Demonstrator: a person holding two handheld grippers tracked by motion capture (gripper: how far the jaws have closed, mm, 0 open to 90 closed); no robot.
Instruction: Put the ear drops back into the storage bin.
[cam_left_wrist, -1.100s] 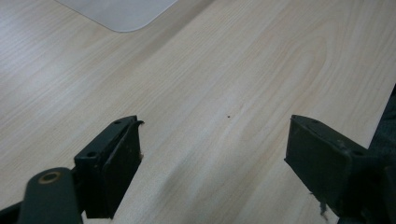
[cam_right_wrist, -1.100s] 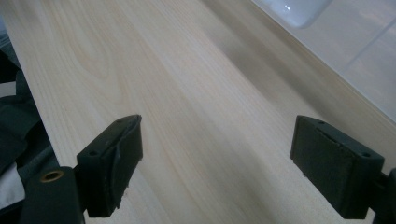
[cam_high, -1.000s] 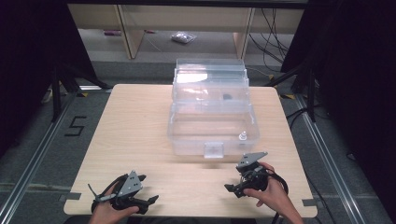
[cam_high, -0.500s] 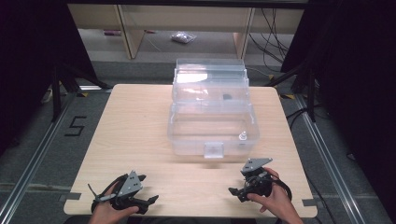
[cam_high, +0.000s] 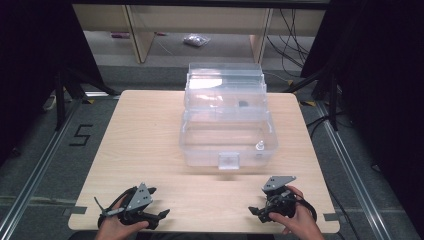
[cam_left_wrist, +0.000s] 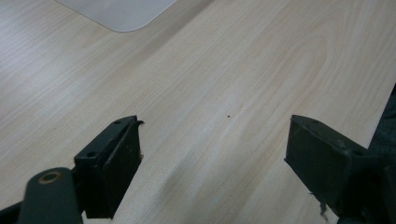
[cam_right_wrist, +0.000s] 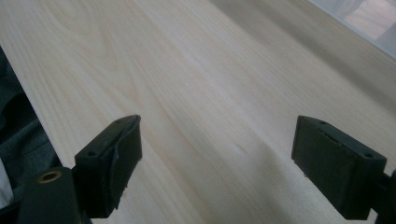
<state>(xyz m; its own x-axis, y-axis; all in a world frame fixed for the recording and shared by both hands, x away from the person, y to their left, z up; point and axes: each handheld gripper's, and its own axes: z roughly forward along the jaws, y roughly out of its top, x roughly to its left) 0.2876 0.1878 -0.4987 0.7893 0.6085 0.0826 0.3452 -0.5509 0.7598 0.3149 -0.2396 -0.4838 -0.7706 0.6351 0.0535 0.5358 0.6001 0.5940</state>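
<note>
Pulling back from the clear box (cam_high: 227, 127), the right gripper (cam_high: 257, 212) now rests wide open and empty near the table edge (cam_high: 200, 227); the left gripper (cam_high: 160, 216) sits likewise, suggesting work is finished.

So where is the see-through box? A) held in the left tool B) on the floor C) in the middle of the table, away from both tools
C: the clear box sits mid-table, while the left tool and right tool rest open near the front edge.

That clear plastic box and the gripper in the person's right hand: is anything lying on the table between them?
Nothing: in the high view, only bare wooden table separates the clear plastic box from the right gripper.
</note>
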